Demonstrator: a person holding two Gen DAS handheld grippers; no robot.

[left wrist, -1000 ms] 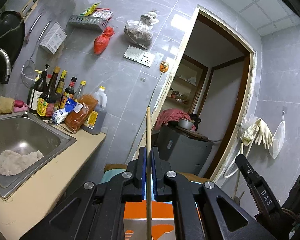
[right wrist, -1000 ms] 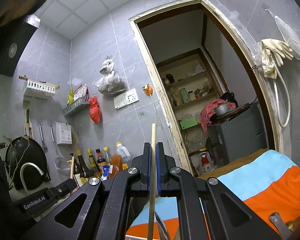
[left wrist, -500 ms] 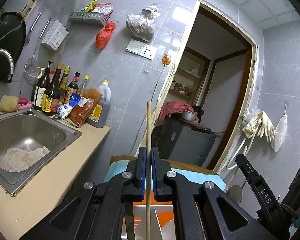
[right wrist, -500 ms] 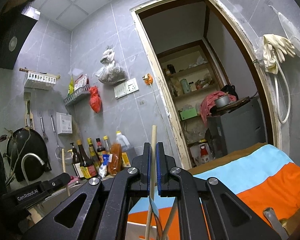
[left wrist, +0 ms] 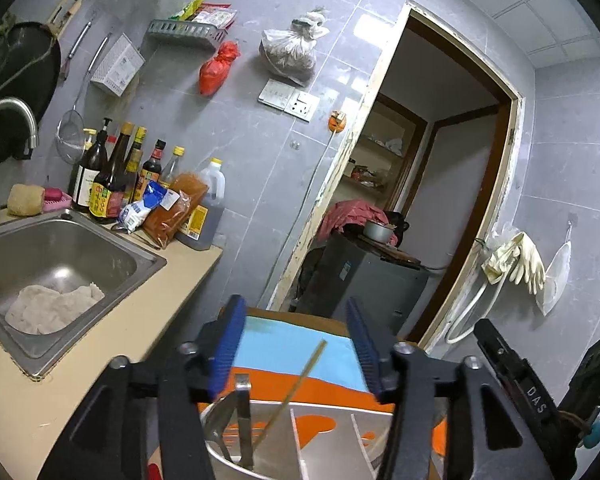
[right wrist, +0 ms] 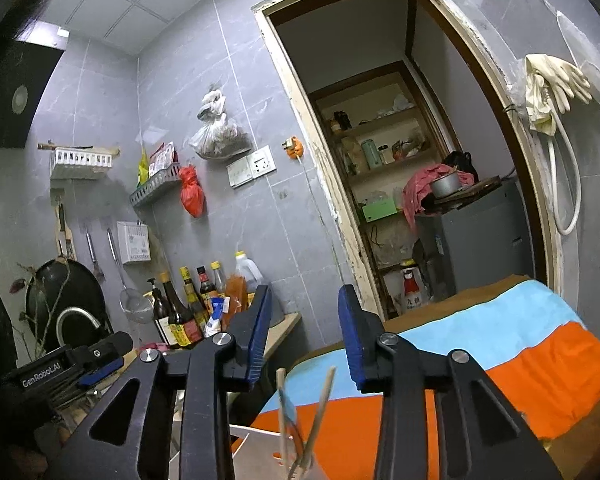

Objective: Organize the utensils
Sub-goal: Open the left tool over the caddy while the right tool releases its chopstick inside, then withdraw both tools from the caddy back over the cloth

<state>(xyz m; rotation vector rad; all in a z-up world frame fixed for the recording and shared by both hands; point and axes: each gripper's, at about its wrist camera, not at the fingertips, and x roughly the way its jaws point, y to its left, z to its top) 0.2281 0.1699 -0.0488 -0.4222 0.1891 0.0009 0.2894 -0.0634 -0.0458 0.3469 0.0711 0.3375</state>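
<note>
My left gripper [left wrist: 296,344] is open and empty above a metal utensil holder [left wrist: 340,452] with dividers. A wooden chopstick [left wrist: 296,386] leans inside the holder, beside a metal utensil [left wrist: 242,416]. My right gripper [right wrist: 302,334] is open and empty. Below it two wooden chopsticks [right wrist: 322,408] stand in the white-walled holder [right wrist: 256,456]. The holder rests on an orange and blue cloth [right wrist: 520,364].
A steel sink [left wrist: 48,264] with a white rag lies at the left, with sauce bottles [left wrist: 120,176] behind it on the beige counter [left wrist: 148,316]. A grey cabinet [left wrist: 364,280] stands in the doorway. Rubber gloves [left wrist: 516,260] hang on the right wall.
Both grippers have opened and let go of their chopsticks, which now stand in the holder. Both grippers have tilted downward a little toward the holder.
</note>
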